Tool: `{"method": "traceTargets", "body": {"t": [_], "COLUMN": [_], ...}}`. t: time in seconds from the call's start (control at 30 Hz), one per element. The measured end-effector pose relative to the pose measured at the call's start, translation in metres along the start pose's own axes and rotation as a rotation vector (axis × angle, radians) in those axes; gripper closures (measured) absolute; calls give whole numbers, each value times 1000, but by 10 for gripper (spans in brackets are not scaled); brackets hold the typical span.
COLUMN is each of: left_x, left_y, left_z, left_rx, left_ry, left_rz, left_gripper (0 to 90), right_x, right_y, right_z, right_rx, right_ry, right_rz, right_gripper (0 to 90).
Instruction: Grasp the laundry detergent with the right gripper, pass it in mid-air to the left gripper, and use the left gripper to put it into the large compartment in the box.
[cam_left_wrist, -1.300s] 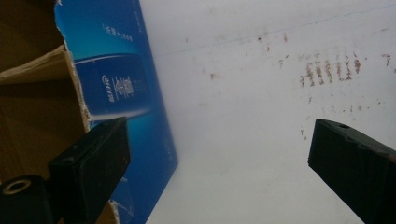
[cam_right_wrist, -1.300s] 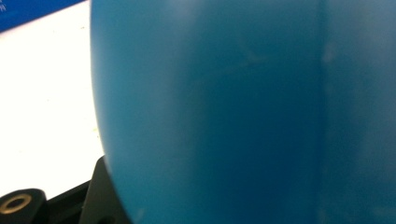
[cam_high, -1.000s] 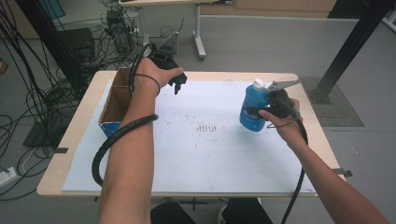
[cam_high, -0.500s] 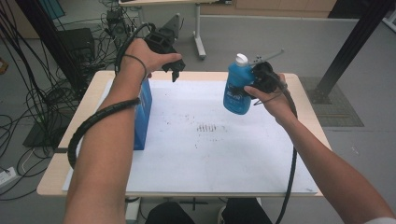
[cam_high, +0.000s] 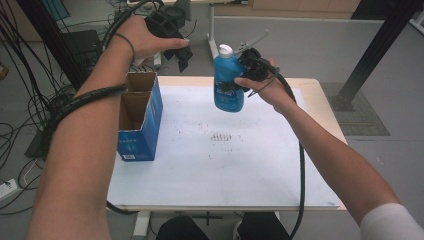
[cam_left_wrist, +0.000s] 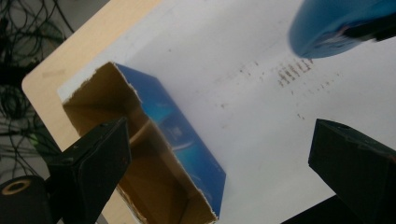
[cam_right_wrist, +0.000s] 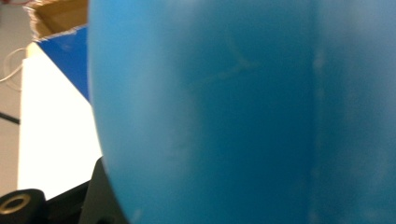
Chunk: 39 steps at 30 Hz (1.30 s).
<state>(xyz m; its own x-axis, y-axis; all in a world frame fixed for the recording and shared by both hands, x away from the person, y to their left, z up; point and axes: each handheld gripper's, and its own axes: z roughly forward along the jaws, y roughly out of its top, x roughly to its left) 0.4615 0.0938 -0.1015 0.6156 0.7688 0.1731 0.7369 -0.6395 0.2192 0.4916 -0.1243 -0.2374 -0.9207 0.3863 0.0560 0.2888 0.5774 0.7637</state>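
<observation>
A blue plastic bottle (cam_high: 228, 82) with a white cap hangs upright above the back of the table, with my right gripper (cam_high: 250, 62) shut on its upper body. In the right gripper view the bottle's blue wall (cam_right_wrist: 243, 112) sits close against the camera. An open-topped blue cardboard box (cam_high: 142, 120) stands at the table's left. My left gripper (cam_high: 180, 50) is held high above the back left corner, open and empty. The left gripper view looks down past my left gripper (cam_left_wrist: 229, 154) at the box (cam_left_wrist: 187, 144), with the bottle's base (cam_left_wrist: 336, 23) at top right.
The table (cam_high: 225, 170) has a white top with faint dark marks at its middle. Cables and dark stands crowd the floor to the left. A black post rises at the back right. The box's torn top edge (cam_right_wrist: 60, 18) shows in the right gripper view.
The right gripper has lifted the bottle higher and carried it left, toward the table's middle. The left hand has risen and moved back, so the box now shows beside the arm.
</observation>
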Motion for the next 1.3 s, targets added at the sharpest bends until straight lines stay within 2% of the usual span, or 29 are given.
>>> {"method": "traceTargets", "body": {"t": [0.03,0.07,0.23,0.3,0.33,0.4,0.53,0.73,0.87,0.97,1.07,1.17,1.3], "left_x": [-1,-2,-8,-9,-11,-13,-19,-24,-32,-36,-43,-47,-52], "left_y": [0,-1,-1,-1,-1,-1,-3,-8,-11,-12,-13,-14,-13], "left_z": [-2,-5,-9,-9,-9,-9,-6,-4,0,2,6,8,10], "left_rx": [-4,-13,-23,-27,-27,-24,-8,6,29,43,61,71,74], "left_ry": [-3,-9,-25,-31,-25,-15,-16,-27,-35,-45,-52,-76,-89], "left_rz": [16,52,158,173,200,214,264,308,346,359,385,395,410], "left_gripper": [62,63,65,63,61,61,61,61,53,53,53,53,53], "right_x": [2,5,13,15,18,19,27,33,40,44,51,54,58], "right_y": [4,8,16,16,17,16,16,10,4,3,4,4,3], "right_z": [6,14,36,40,46,49,59,65,68,68,67,63,61], "right_rx": [1,4,2,0,0,-3,-18,-37,-49,-55,-58,-78,-85], "right_ry": [24,52,132,145,167,177,220,257,285,296,305,321,327], "right_rz": [-13,-28,-73,-82,-93,-104,-150,-158,-191,-204,-242,-252,-268], "right_gripper": [437,437,437,437,437,437,437,437,438,437,437,437,437]}}
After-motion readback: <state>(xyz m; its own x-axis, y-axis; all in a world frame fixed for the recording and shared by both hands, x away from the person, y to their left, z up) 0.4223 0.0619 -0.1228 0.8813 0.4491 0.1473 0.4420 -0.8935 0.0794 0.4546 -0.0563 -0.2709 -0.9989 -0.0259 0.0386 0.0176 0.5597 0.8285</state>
